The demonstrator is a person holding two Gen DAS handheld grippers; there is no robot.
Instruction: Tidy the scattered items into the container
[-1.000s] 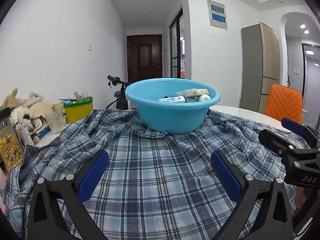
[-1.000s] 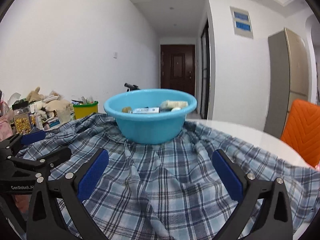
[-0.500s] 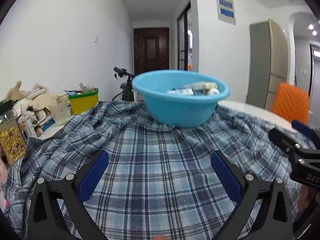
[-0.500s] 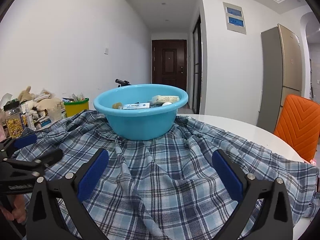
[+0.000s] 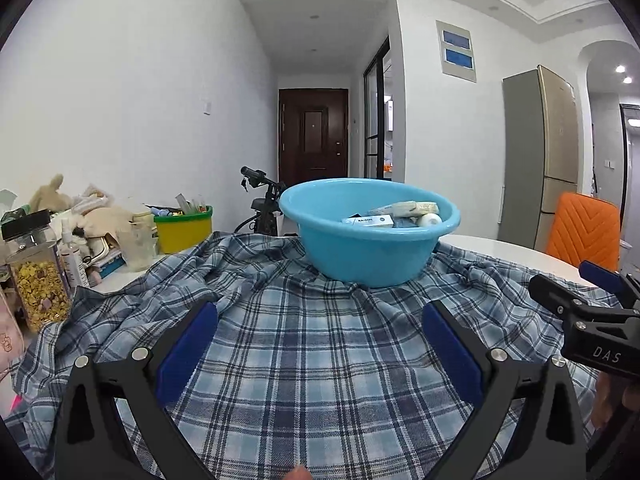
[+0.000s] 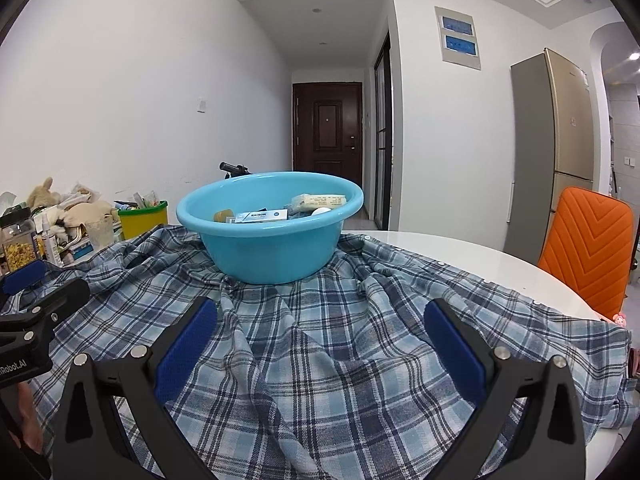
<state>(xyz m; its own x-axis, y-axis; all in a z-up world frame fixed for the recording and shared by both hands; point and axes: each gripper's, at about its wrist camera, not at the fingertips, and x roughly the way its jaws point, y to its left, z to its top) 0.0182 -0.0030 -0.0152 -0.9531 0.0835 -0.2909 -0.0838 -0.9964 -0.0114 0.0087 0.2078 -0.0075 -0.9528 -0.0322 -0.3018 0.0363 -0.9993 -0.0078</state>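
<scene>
Two tongs, both spread wide and holding nothing, hover low over the near part of a plaid cloth (image 5: 320,360). Left tongs (image 5: 320,344): blue pads apart, cloth showing between them. Right tongs (image 6: 320,344): same stance, over a raised fold of the cloth; they also show at the right edge of the left view.

Surface: a white round tabletop (image 6: 460,252), mostly covered by the rumpled blue-and-white cloth, bare along its far right side.

Room: white walls; a hallway ending in a dark door (image 5: 314,136); a glass partition to the right of the hallway; a tall fridge (image 5: 538,152); an orange chair (image 6: 588,248) at the tabletop's right side; a bicycle handlebar (image 5: 256,176) behind the tabletop.

Left edge of tabletop: a yellow tub (image 5: 184,230) with a green rim, stuffed with small objects; a jar (image 5: 38,280) of yellow contents; a spray bottle (image 5: 72,256); plush toys (image 5: 52,198) in a heap.

Task item: a blue basin (image 5: 370,232), upright on the cloth at its far side, ahead of both tongs and well apart from them. In the left view it lies slightly right of centre; in the right view, slightly left. Contents: a white box (image 6: 262,216) with blue print, a pale yellow packet (image 6: 320,201), a white round object (image 5: 429,219), a small brown object (image 6: 223,215).
</scene>
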